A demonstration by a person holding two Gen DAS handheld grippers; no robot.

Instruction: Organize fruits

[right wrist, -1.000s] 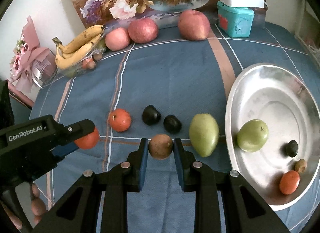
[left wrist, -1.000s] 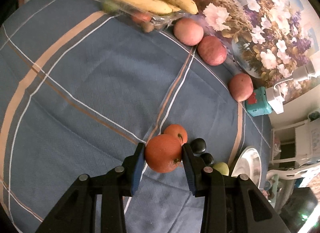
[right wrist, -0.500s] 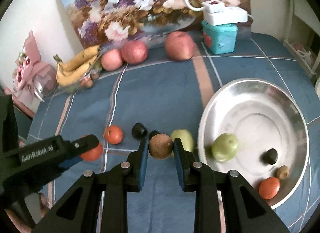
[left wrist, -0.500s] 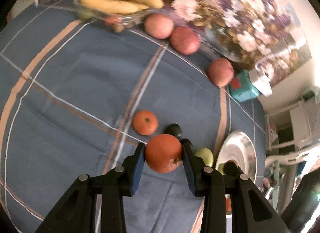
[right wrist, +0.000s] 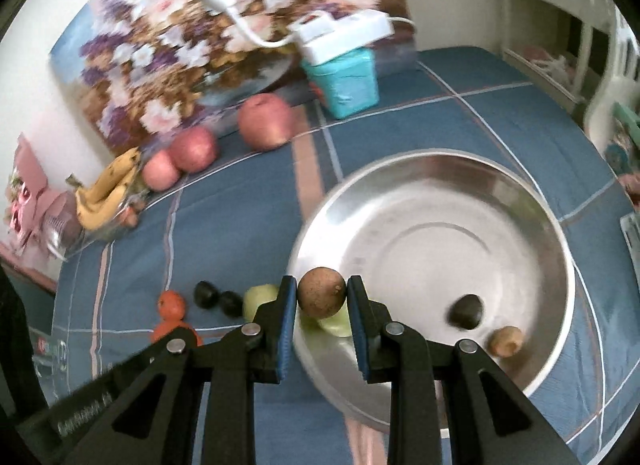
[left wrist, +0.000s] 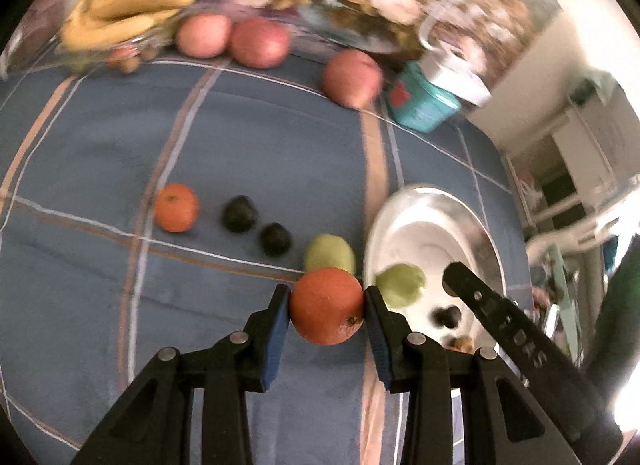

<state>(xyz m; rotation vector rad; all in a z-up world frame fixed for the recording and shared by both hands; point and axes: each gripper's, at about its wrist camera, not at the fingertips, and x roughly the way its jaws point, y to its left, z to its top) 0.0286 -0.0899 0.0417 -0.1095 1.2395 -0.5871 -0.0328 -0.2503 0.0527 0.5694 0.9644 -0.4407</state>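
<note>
I have swung both hands over toward the steel plate point(right wrist: 532, 217): my left gripper point(left wrist: 326, 311) stays clamped on the orange point(left wrist: 326, 311), my right gripper point(right wrist: 322, 299) on the small brown fruit point(right wrist: 321, 292) (rim now just ahead), so release comes next.

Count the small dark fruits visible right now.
3: two side by side on the blue cloth between the loose orange and green fruit; one in the metal bowl. Grippers may hide more.
</note>
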